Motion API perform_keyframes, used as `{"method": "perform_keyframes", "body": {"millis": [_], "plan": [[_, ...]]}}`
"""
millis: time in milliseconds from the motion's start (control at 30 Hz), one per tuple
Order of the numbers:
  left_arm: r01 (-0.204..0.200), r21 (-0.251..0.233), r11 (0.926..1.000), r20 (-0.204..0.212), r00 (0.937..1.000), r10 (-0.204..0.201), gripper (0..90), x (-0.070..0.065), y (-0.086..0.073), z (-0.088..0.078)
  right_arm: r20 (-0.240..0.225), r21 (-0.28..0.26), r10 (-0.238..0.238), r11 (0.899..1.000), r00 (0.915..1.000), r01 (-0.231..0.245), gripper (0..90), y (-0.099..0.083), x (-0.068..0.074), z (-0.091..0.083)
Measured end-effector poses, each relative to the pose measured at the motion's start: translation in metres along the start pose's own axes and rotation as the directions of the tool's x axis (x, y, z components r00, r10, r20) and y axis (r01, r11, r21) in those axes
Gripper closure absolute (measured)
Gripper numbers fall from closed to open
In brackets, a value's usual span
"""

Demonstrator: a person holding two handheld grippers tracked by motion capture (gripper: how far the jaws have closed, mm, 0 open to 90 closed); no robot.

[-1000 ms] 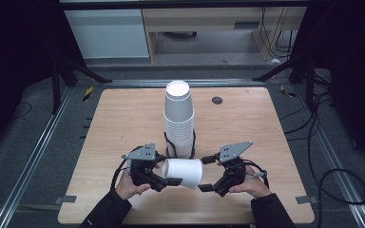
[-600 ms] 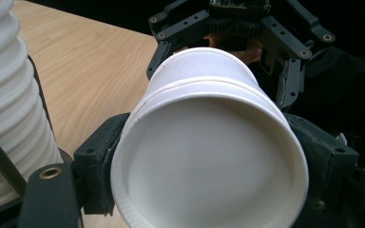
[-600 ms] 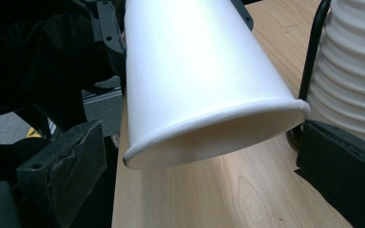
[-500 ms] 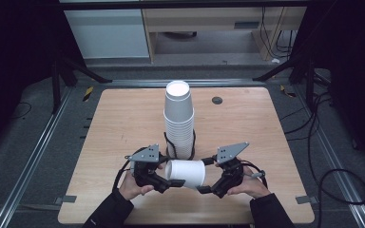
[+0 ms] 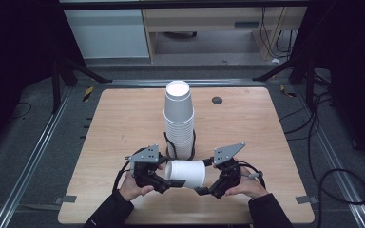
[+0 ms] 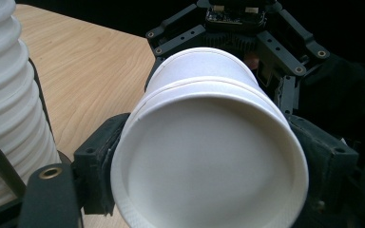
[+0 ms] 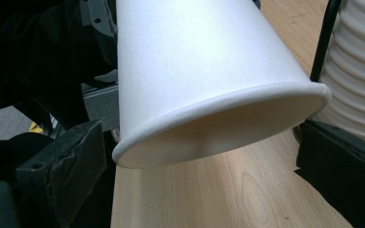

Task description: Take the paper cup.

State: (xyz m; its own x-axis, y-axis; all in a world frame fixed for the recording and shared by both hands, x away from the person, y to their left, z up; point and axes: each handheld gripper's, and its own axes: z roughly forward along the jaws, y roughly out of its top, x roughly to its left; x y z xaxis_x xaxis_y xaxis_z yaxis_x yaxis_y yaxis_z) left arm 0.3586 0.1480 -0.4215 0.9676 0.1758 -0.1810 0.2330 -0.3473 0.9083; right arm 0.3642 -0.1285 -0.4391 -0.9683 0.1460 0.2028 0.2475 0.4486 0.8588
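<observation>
Near the front edge of the wooden bench, the left tongs are squeezing a white paper cup lying sideways, while the right tongs are standing wide open around its rim, just in front of the tall stack of white paper cups.

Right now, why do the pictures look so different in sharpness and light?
High view: dark surroundings, evenly lit table, slightly soft. Left gripper view: the paper cup sits very close and blurs toward the bottom edge. Right gripper view: the cup's rim shades its inside; the cup stack is soft.
</observation>
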Motion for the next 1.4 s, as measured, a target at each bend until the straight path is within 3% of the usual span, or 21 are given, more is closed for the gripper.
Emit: {"method": "perform_keyframes", "body": {"millis": [400, 1400], "plan": [[-0.017, -0.009, 0.9998, 0.003, 0.9998, 0.017, 21.7, -0.006, 0.004, -0.002, 0.01, -0.001, -0.001, 1.0, 1.0, 0.001, 3.2, 0.0, -0.001, 0.001], [-0.022, -0.016, 0.9996, 0.031, 0.9993, 0.023, 21.7, -0.011, 0.007, 0.003, -0.042, -0.019, -0.02, 1.0, 0.9989, 0.019, 3.4, 0.002, 0.002, 0.012]]}}
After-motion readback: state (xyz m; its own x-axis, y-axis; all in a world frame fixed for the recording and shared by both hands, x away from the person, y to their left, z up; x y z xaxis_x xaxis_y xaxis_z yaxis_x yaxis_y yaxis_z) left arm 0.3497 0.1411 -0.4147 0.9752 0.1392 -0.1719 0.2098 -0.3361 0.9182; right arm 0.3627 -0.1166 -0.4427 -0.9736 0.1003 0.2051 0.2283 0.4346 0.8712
